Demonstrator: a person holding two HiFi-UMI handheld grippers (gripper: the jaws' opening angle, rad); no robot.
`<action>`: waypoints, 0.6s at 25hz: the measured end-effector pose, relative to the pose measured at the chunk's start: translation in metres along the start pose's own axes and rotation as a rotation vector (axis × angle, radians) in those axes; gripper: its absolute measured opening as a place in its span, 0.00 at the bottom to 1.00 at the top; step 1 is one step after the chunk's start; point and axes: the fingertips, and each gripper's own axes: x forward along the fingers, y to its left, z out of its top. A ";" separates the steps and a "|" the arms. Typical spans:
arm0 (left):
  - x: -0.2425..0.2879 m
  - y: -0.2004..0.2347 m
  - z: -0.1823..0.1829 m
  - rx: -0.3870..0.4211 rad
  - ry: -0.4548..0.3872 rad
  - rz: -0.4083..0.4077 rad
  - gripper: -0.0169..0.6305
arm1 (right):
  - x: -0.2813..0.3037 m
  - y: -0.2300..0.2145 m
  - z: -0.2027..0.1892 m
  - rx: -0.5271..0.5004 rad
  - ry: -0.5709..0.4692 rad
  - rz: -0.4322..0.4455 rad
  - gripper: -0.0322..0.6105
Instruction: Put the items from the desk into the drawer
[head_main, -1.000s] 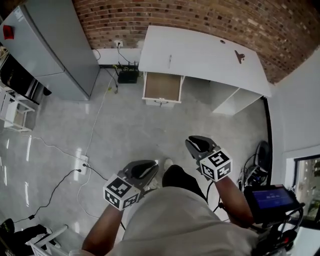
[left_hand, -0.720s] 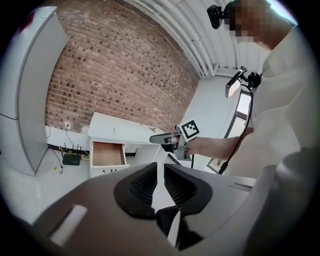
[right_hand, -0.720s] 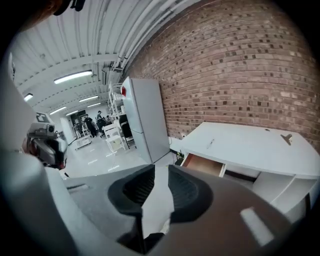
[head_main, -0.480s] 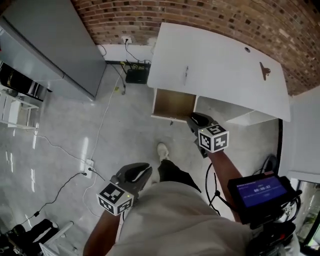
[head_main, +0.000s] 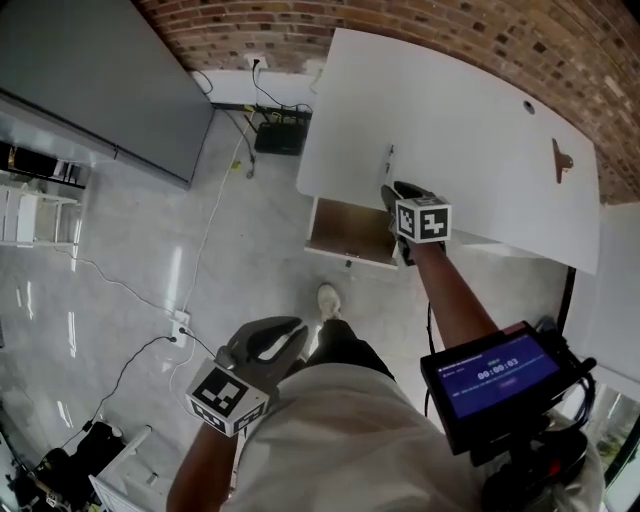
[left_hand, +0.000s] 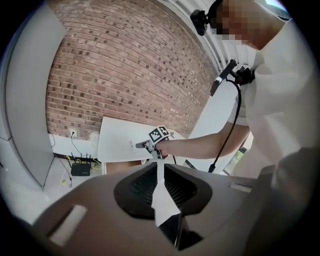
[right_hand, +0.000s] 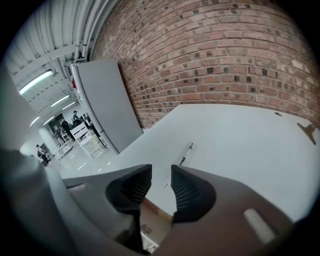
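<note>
A white desk (head_main: 470, 150) stands against the brick wall, with its drawer (head_main: 345, 228) pulled open and showing a bare brown bottom. On the desk lie a slim pen (head_main: 388, 160) (right_hand: 186, 152), a small brown clip-like item (head_main: 563, 160) (right_hand: 306, 129) and a tiny dark spot (head_main: 528, 106). My right gripper (head_main: 392, 188) (right_hand: 161, 172) hovers open and holding nothing over the desk's front edge, just short of the pen, above the drawer. My left gripper (head_main: 285, 335) (left_hand: 158, 172) hangs low near my body, far from the desk. Its jaws are a narrow gap apart with nothing between them.
A tall grey cabinet (head_main: 100, 70) stands left of the desk. A black router (head_main: 282, 135) and cables lie by the wall, and a power strip (head_main: 180, 328) is on the floor. A white rack (head_main: 30, 215) is at far left. A blue-screen device (head_main: 490, 372) hangs at my chest.
I have walked up to the desk, which now looks larger and nearer. The right gripper went forward from beside my body to over the desk's front edge. The left gripper stayed low.
</note>
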 end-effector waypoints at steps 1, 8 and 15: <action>0.003 0.004 0.003 -0.003 0.003 0.002 0.10 | 0.010 -0.009 0.002 0.011 0.011 -0.016 0.22; 0.014 0.026 0.010 -0.006 0.016 0.028 0.10 | 0.061 -0.044 0.006 0.064 0.059 -0.085 0.22; -0.001 0.039 0.003 -0.018 0.019 0.031 0.10 | 0.075 -0.044 0.002 0.068 0.095 -0.166 0.22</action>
